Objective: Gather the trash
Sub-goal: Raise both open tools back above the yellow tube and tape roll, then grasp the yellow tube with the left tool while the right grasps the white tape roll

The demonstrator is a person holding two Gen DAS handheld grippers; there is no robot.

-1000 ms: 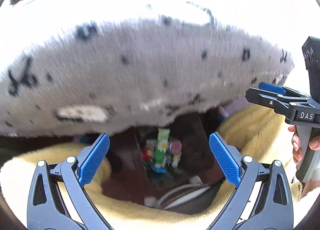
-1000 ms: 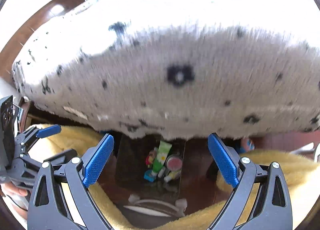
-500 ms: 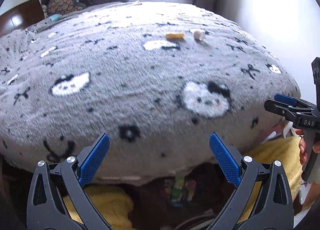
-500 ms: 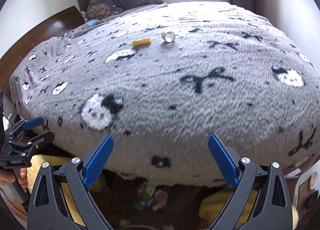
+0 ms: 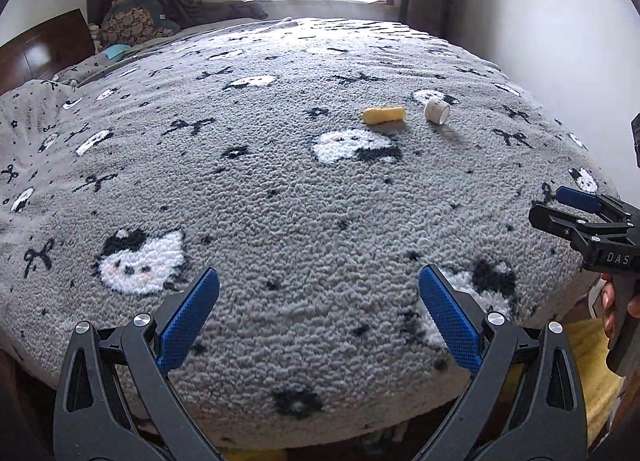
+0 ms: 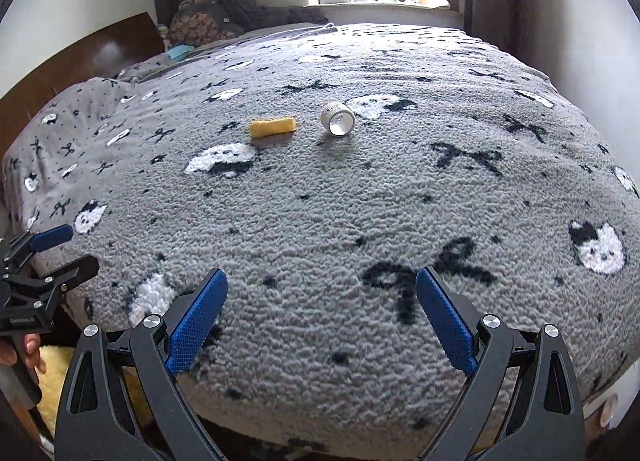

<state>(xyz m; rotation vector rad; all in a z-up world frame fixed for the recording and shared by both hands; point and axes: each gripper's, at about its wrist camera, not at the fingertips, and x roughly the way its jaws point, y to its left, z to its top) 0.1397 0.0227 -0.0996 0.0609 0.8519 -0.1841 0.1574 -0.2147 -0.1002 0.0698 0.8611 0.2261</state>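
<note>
left gripper [image 5: 318, 317] agape | right gripper [image 6: 322, 315] agape | yellow wrapper [image 6: 273, 127], tape roll [image 6: 338, 119] on blanket [image 6: 320, 213]

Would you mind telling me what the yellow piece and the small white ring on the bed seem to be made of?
The yellow piece looks like soft sponge or foam: matte, slightly rough, with blunt cut ends. The white ring looks like a roll of tape or paper: a hollow core and a faintly textured, matte outer wrap. Both lie on a bedspread of looped, fleecy fabric.
</note>
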